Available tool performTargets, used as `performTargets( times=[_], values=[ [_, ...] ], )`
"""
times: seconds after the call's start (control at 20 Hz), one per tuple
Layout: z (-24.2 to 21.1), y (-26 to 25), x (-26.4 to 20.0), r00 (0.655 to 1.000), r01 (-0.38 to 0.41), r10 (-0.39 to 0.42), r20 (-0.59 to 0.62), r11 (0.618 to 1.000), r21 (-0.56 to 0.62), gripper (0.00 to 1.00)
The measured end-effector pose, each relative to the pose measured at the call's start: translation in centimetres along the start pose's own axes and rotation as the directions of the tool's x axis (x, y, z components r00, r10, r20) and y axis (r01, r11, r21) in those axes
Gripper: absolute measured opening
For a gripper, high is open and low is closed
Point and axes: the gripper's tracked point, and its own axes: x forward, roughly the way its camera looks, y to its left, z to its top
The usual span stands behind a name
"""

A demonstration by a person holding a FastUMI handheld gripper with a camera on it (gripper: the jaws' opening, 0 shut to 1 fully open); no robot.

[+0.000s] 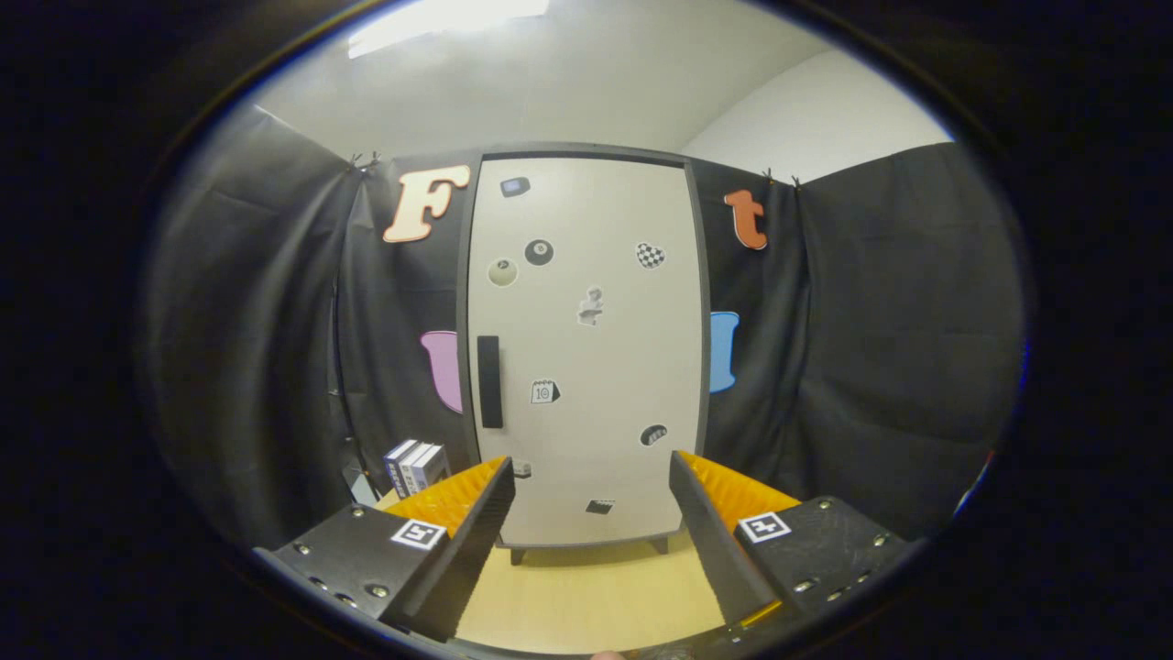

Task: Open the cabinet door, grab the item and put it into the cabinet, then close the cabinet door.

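Observation:
A tall white cabinet (586,348) with a dark frame stands upright on the wooden table, straight ahead of my fingers. Its door is shut and carries several small stickers. A black vertical handle (489,381) sits on the door's left side, above and just beyond my left fingertip. A few upright boxes (417,466) with white and blue faces stand on the table left of the cabinet, behind my left finger. My gripper (591,472) is open, with nothing between its fingers, a short way in front of the door's lower part.
The light wooden table (586,587) runs from under my fingers to the cabinet's short feet. Black cloth walls close in on the left, right and behind the cabinet. A white ceiling with a light panel lies overhead.

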Motion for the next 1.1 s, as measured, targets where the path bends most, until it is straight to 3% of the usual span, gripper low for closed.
performTargets(
  times=[1.1],
  values=[
    [0.9,-1.3,0.5,1.0,-0.005,0.005,-0.002,1.0,-0.016,1.0]
  ],
)
